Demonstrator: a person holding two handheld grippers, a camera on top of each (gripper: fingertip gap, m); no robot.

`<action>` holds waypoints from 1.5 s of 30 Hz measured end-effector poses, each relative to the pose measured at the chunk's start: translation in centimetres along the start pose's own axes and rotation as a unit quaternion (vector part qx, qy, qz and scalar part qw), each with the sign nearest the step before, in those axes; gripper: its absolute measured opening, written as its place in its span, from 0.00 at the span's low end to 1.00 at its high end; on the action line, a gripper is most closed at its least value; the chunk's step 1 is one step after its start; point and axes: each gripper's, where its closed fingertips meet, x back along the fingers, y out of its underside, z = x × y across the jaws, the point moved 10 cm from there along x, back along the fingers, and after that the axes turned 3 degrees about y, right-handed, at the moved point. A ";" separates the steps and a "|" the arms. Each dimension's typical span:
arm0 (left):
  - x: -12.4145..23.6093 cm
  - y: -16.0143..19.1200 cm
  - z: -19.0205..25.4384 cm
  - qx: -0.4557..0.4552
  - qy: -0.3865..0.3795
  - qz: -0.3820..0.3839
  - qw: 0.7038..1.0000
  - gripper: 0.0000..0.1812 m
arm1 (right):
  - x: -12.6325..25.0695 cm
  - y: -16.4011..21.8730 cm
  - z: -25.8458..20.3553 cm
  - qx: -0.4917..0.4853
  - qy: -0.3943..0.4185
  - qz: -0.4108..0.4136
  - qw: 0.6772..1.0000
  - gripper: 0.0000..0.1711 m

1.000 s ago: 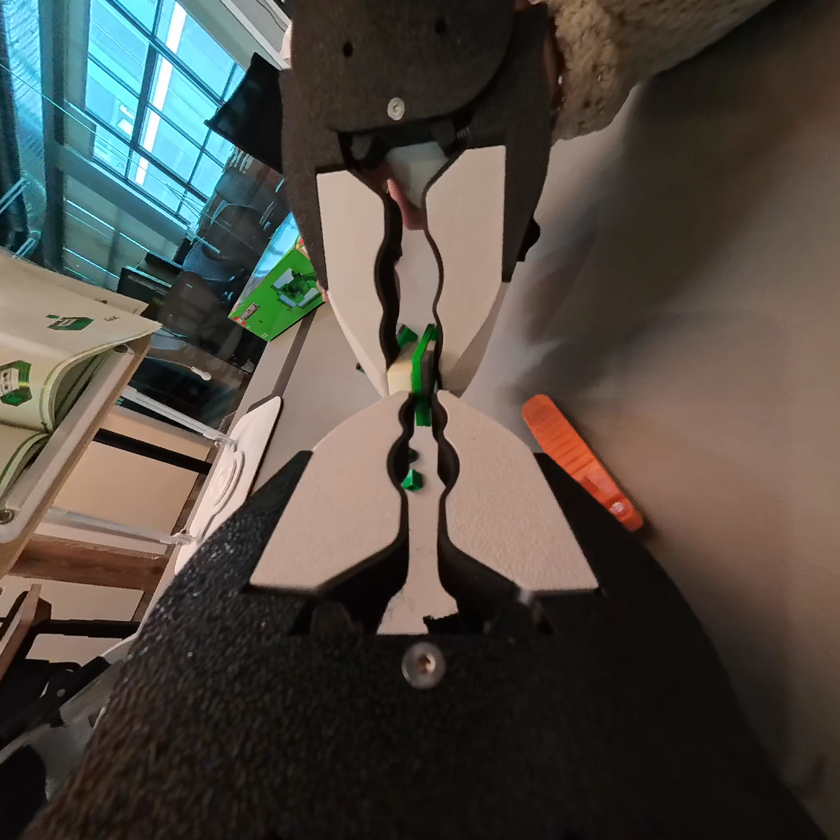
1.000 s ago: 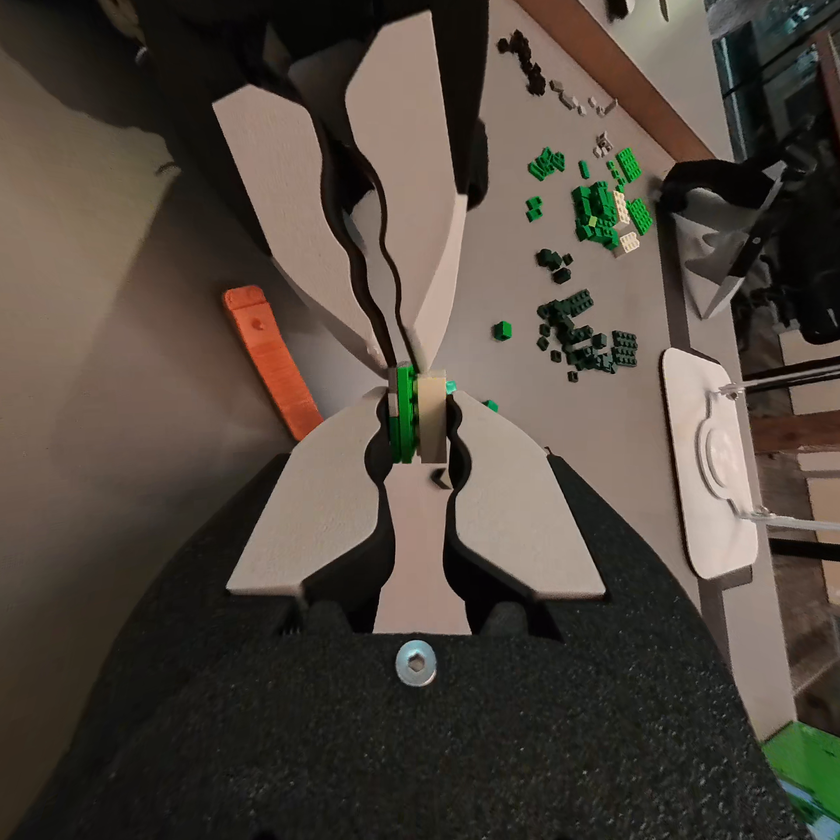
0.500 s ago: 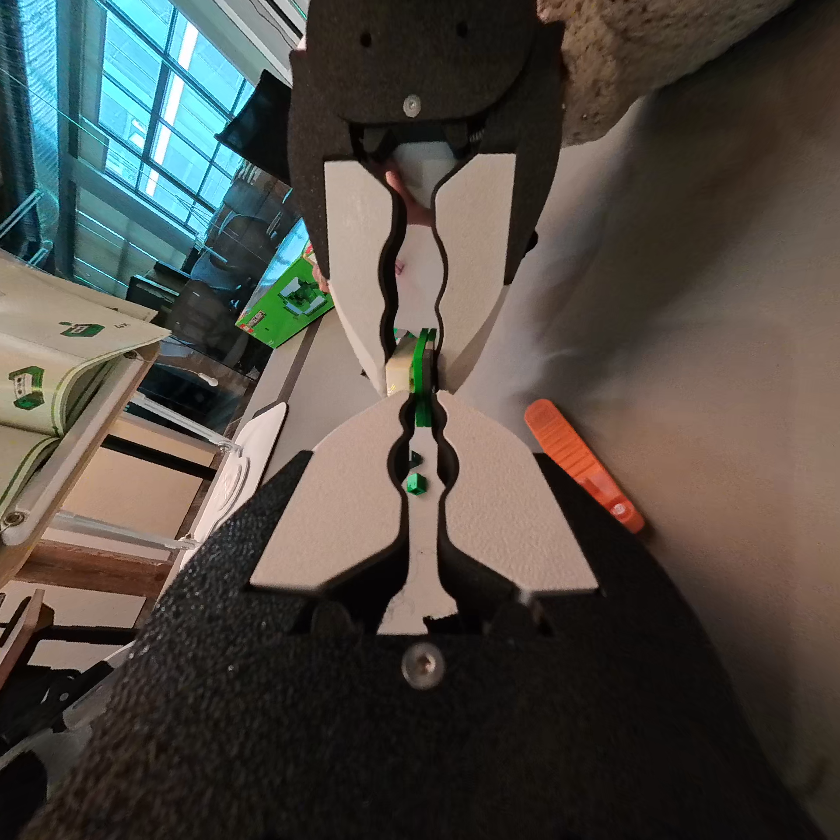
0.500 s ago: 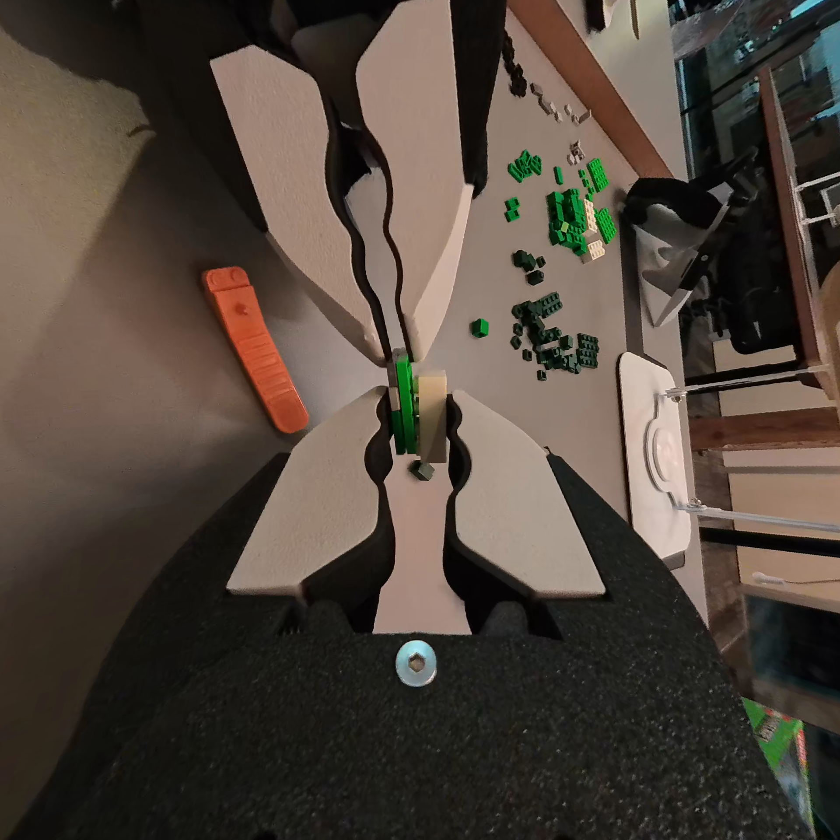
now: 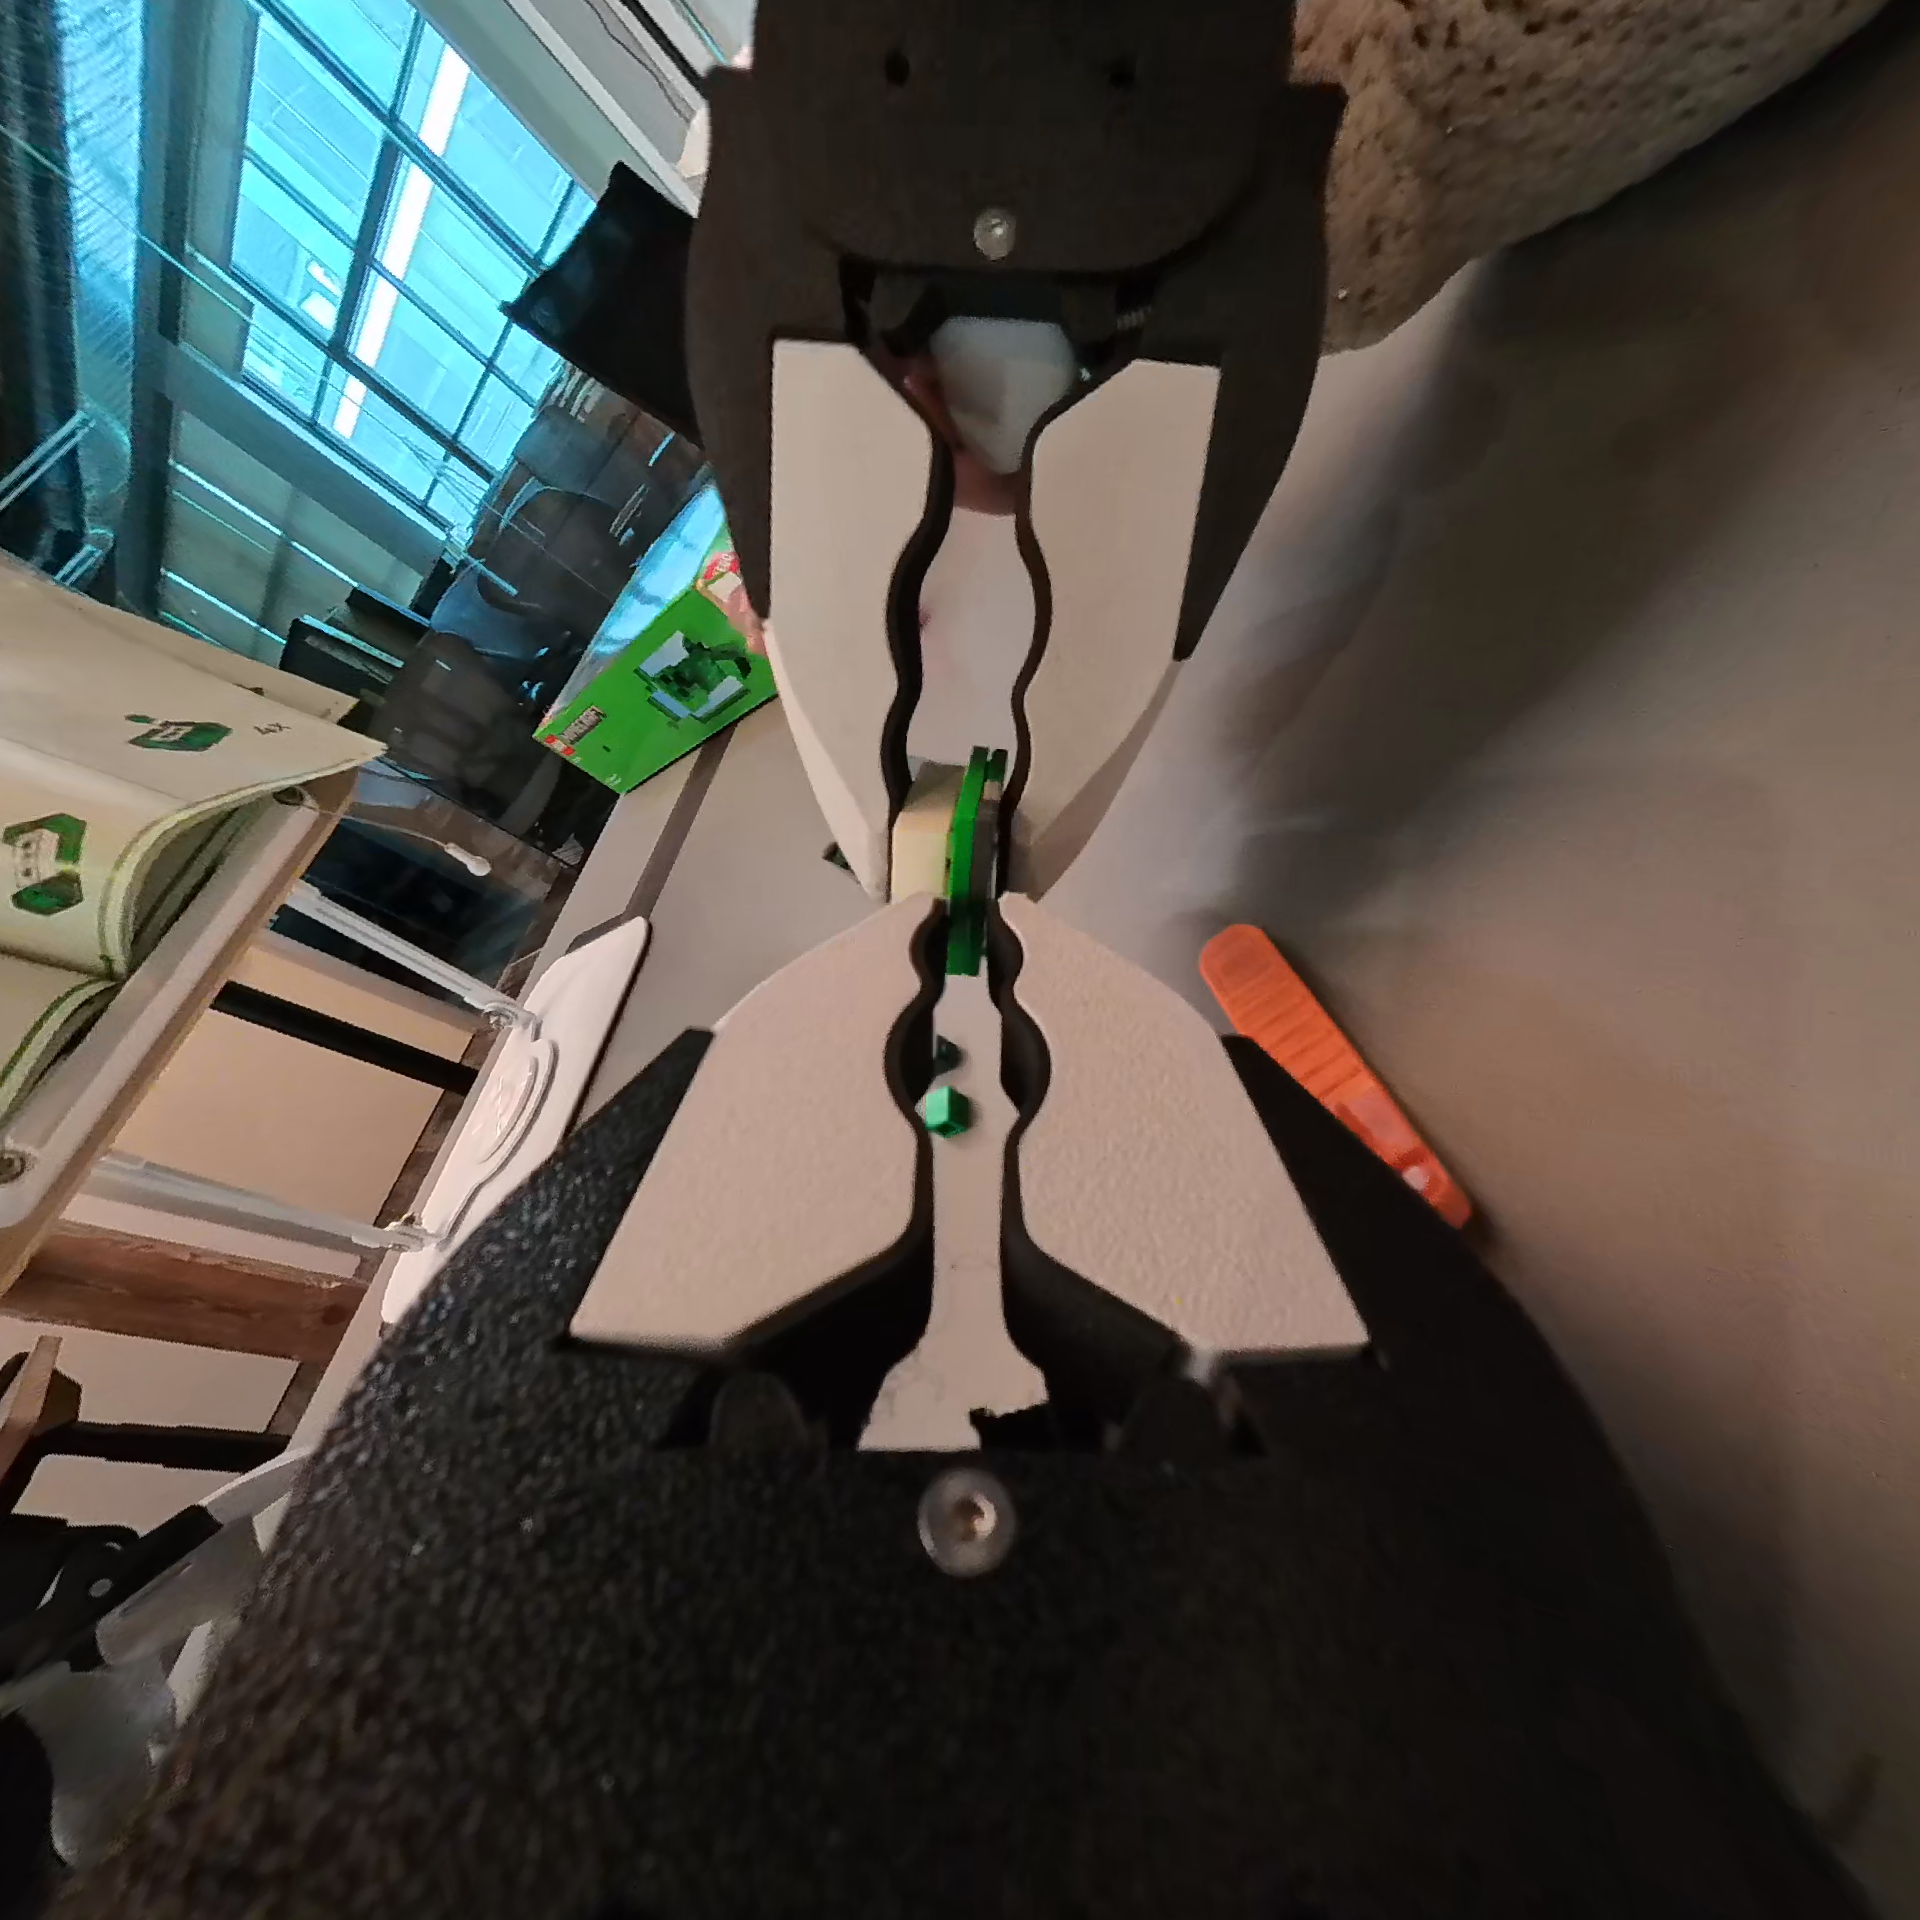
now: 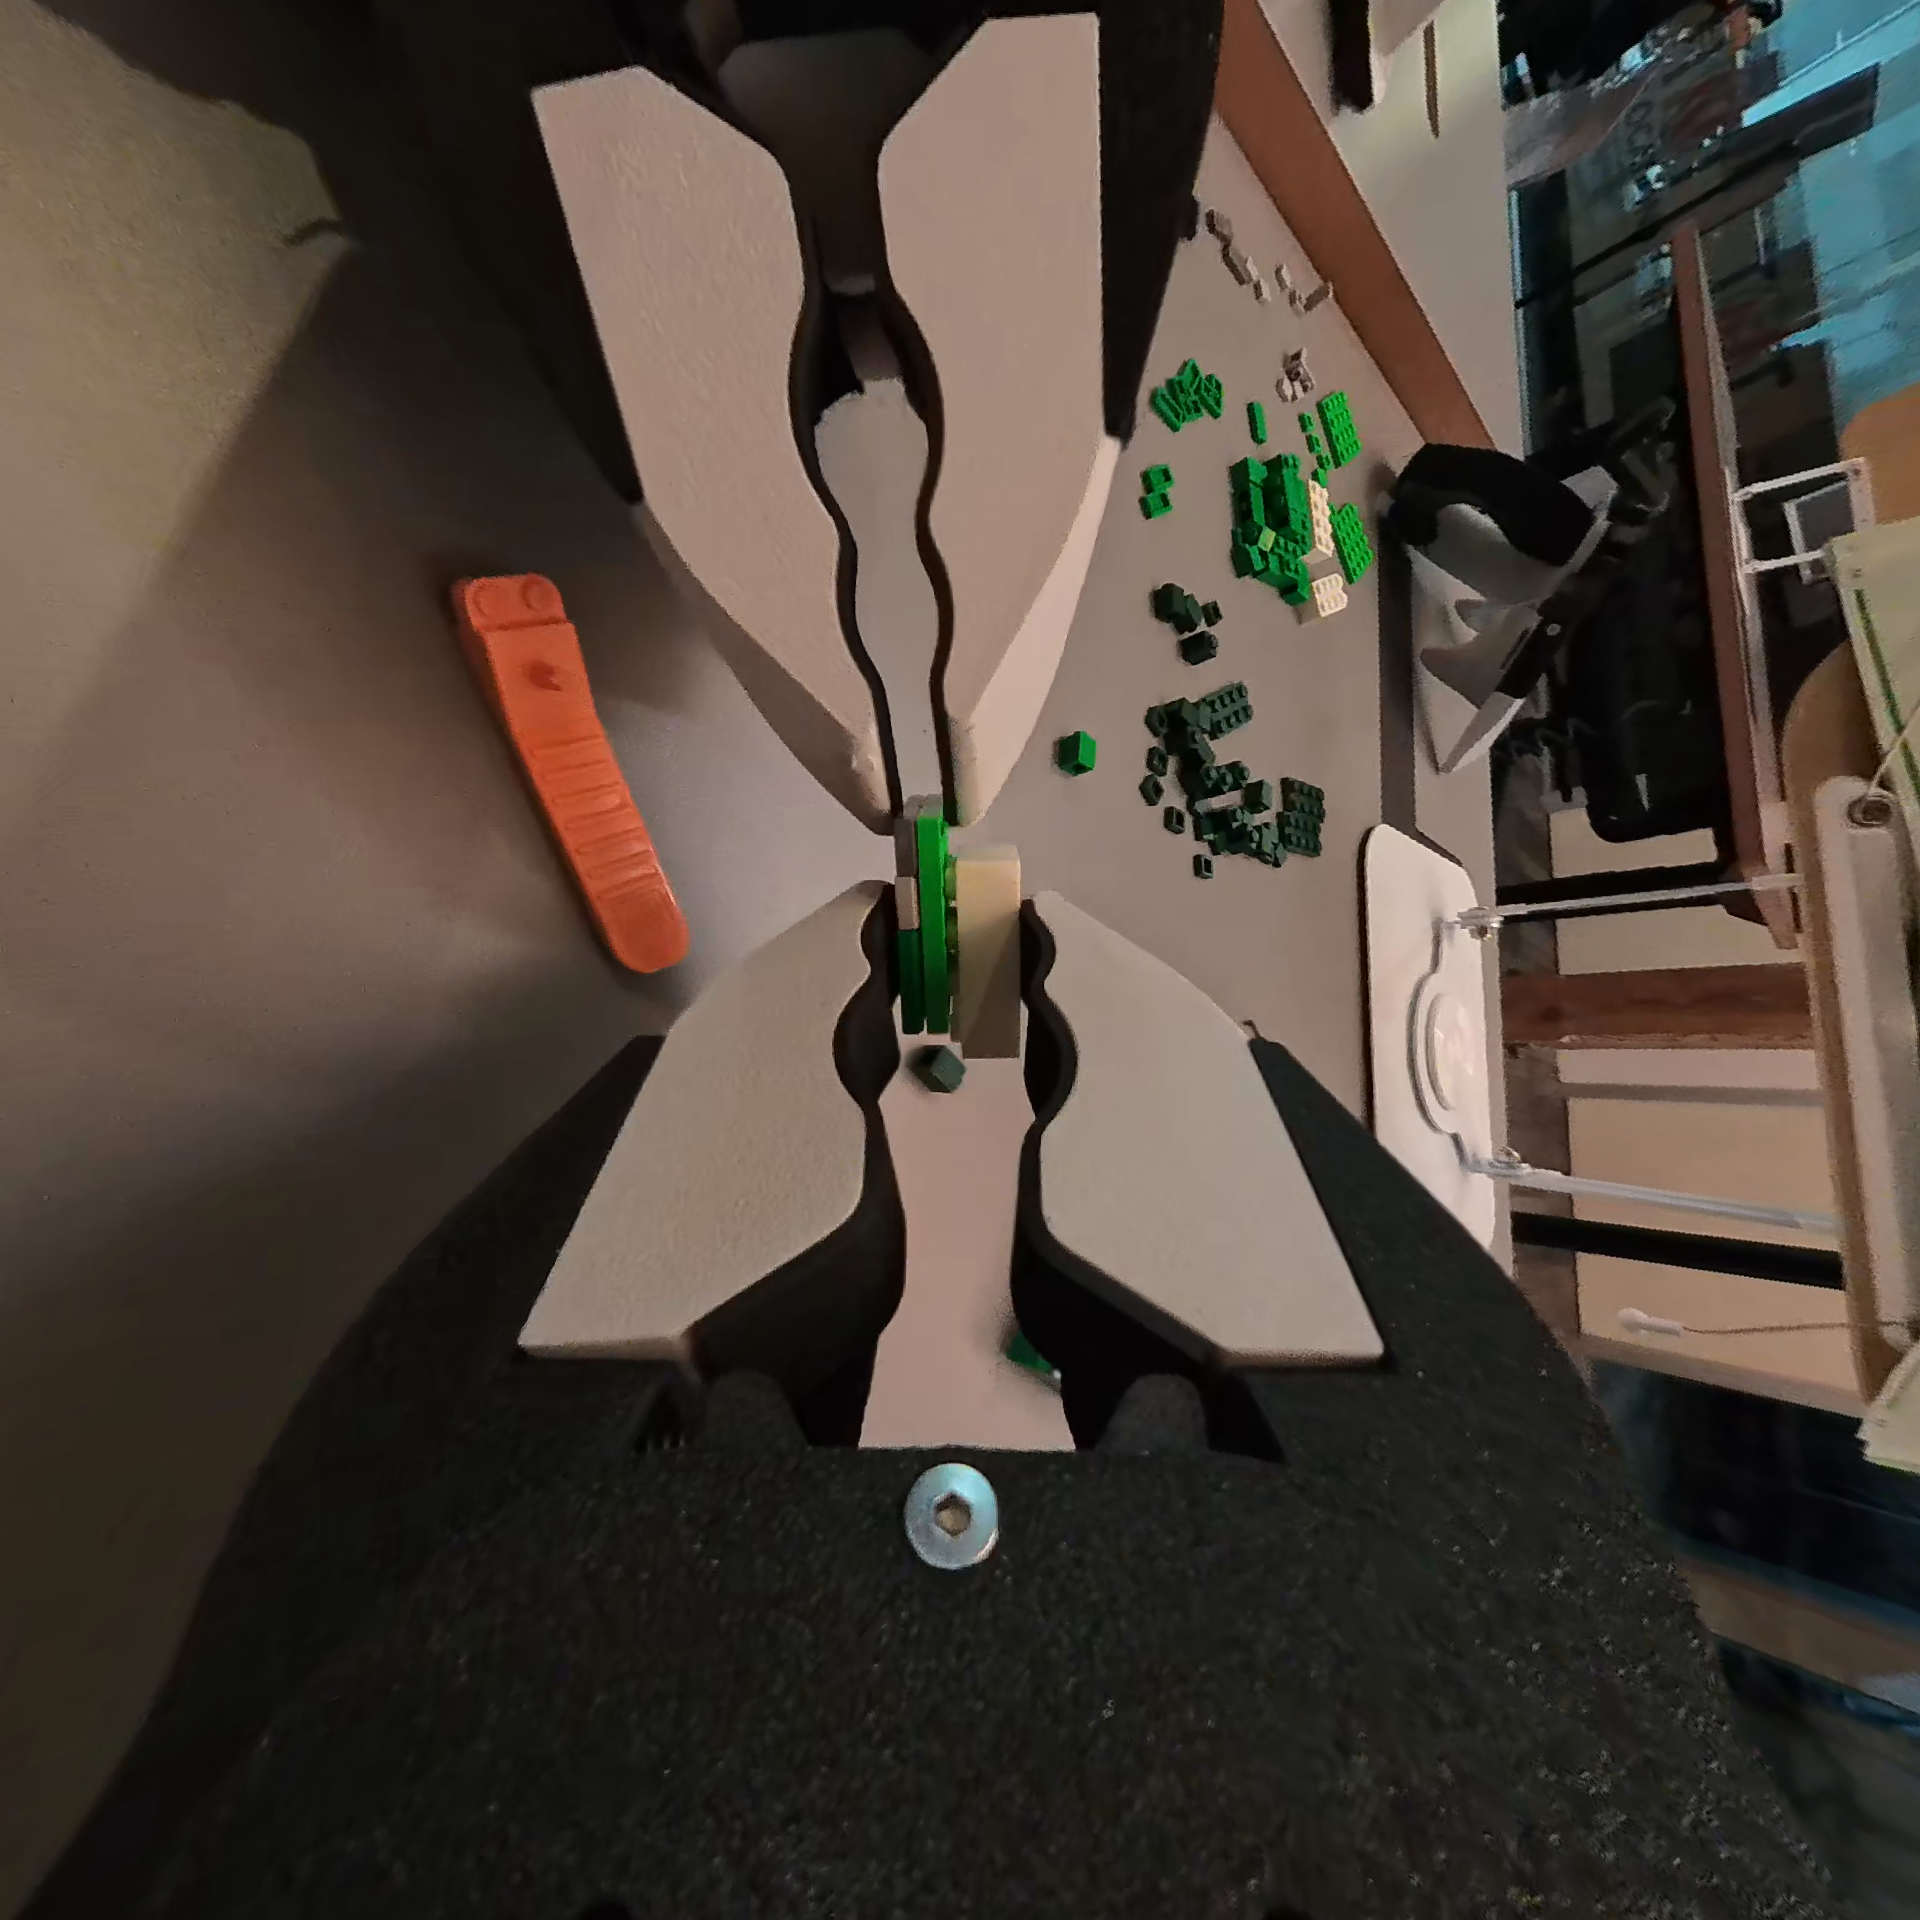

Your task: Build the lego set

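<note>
Gripping green-and-tan lego stack (image 6: 951, 925): right claw (image 6: 961, 971), left claw (image 5: 961, 920), tip to tip

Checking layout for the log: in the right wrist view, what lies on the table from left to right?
Orange brick separator → held green and tan lego assembly → single green brick → dark green brick pile → white stand base.

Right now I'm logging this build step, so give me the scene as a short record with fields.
held piece: green-and-cream brick stack, off the table
right tongs: shut on the stack
left tongs: shut on the stack from the opposite end
tool: orange brick separator, lying on the table
loose parts: green brick piles on the table
</note>
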 end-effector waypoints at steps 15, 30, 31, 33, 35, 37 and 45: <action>-0.5 -0.2 0.4 -0.015 -0.010 -0.001 1.000 0.14 | -0.2 -0.3 -0.2 0.009 -0.026 -0.007 1.000 0.12; -0.3 0.0 0.3 -0.007 0.023 -0.021 0.999 0.10 | -0.9 -0.7 -0.5 0.030 -0.048 -0.027 0.998 0.12; -0.3 0.0 0.3 -0.011 0.022 -0.025 0.999 0.10 | -1.0 -0.7 -0.5 0.031 -0.045 -0.029 0.998 0.12; -0.3 -0.1 0.2 -0.014 0.021 -0.030 0.999 0.10 | -1.0 -0.8 -0.6 0.030 -0.039 -0.031 0.998 0.12; -0.2 -0.1 0.1 -0.017 0.020 -0.033 0.999 0.09 | -1.0 -0.8 -0.6 0.027 -0.032 -0.030 0.999 0.12; -0.2 -0.1 0.1 -0.017 0.022 -0.033 0.999 0.10 | -1.1 -0.8 -0.8 0.028 -0.028 -0.031 0.999 0.12; -0.1 0.1 -0.1 -0.001 0.022 -0.025 0.999 0.08 | -1.2 -0.4 -0.4 -0.023 -0.033 -0.008 0.999 0.15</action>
